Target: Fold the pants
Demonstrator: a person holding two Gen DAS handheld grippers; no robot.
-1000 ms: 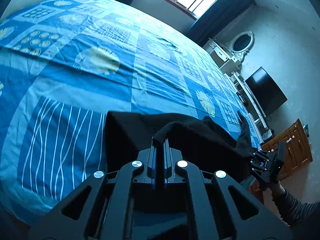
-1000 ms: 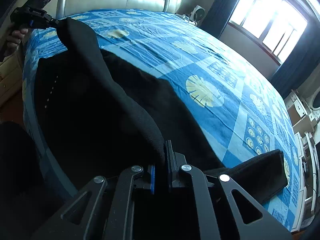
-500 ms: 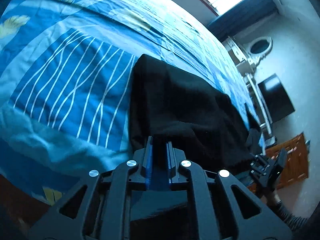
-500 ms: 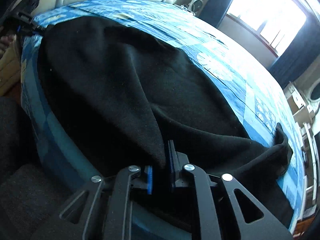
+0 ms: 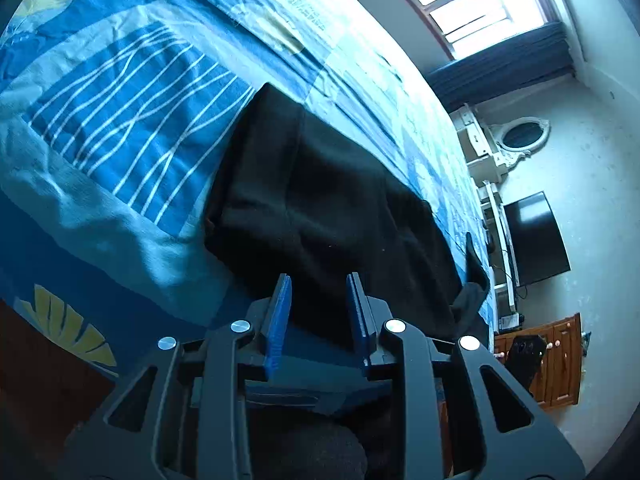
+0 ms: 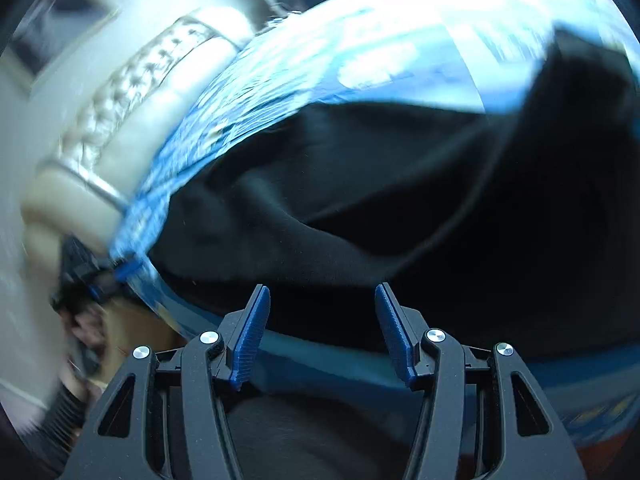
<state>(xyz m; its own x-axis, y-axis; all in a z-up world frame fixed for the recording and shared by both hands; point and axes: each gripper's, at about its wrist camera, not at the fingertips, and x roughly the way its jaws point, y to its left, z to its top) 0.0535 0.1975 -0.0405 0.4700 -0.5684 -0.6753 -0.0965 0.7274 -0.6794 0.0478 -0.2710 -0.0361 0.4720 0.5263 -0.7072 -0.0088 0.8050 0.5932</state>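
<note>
Since half a second ago both jaws have let go of the black pants (image 5: 336,200), which now lie folded over along the near edge of the bed (image 5: 132,92), laid there so the fold can settle flat. The left hand-held gripper (image 5: 319,280) and the right hand-held gripper (image 6: 320,292) are both spread and empty, each just short of the cloth's near edge.

A home bedroom: a wide bed (image 5: 120,184) under a blue patchwork-print cover, with a cream tufted leather headboard (image 6: 132,92). Along the far wall stand a white dresser (image 5: 476,140) with an ornate oval mirror (image 5: 522,136), a black flat-screen television (image 5: 536,240) and a wooden cabinet (image 5: 560,364), beneath a bright window (image 5: 472,4) with dark blue curtains (image 5: 504,68).
</note>
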